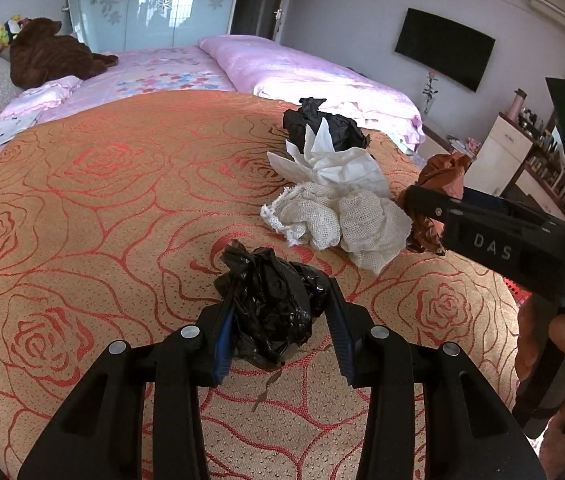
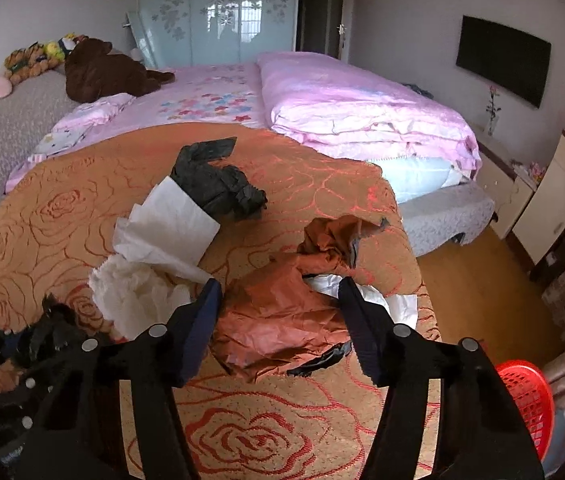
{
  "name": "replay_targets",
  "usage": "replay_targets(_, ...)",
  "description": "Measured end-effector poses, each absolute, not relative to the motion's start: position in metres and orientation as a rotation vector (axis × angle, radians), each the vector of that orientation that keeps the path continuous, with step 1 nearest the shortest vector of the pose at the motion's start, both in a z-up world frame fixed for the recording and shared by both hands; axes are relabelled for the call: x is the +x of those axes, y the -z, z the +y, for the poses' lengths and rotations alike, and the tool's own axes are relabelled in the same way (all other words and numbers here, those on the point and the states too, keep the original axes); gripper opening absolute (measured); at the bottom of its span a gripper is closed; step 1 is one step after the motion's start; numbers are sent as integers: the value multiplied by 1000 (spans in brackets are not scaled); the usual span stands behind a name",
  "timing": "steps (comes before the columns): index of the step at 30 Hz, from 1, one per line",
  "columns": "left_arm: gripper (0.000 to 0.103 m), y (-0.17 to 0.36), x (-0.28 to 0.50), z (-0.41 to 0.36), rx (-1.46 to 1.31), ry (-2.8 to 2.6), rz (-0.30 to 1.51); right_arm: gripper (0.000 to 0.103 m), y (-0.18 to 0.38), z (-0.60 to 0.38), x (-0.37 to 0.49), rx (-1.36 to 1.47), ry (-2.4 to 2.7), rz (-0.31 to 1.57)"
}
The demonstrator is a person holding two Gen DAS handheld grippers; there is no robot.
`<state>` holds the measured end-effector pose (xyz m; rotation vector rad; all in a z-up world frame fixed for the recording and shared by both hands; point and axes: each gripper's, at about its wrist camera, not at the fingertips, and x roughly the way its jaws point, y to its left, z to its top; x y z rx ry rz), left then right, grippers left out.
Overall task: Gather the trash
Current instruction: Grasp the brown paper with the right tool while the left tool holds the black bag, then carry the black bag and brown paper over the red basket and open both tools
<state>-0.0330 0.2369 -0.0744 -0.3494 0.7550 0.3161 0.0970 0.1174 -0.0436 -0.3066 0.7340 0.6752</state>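
Already the left gripper [image 1: 280, 314] pinches a knotted black plastic bag [image 1: 272, 300] at lower centre of its view, over the rose-patterned bedspread [image 1: 82, 208]. The right gripper [image 2: 278, 312] stands parted around crumpled brown paper [image 2: 282, 312], low in its view, pads seemingly not yet pressing. Closing askew could crush only a loose fold, so the paper slips free short of the red basket [image 2: 526, 400] at lower right. The gauze cloth [image 1: 338, 220] and tissue [image 2: 170, 220] nearby might snag too.

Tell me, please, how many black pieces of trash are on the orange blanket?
2: a black plastic bag between the left gripper fingers, and crumpled black paper behind the white tissue. More may be hidden.
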Motion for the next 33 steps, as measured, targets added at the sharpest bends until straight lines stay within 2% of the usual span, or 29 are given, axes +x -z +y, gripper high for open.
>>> replay_targets(20, 39, 75, -33, 235, -343, -323, 758, 56, 33, 44, 42, -182, -733, 777)
replay_targets(33, 39, 65, -33, 215, -289, -279, 761, 56, 35, 6, 39, -104, -679, 787)
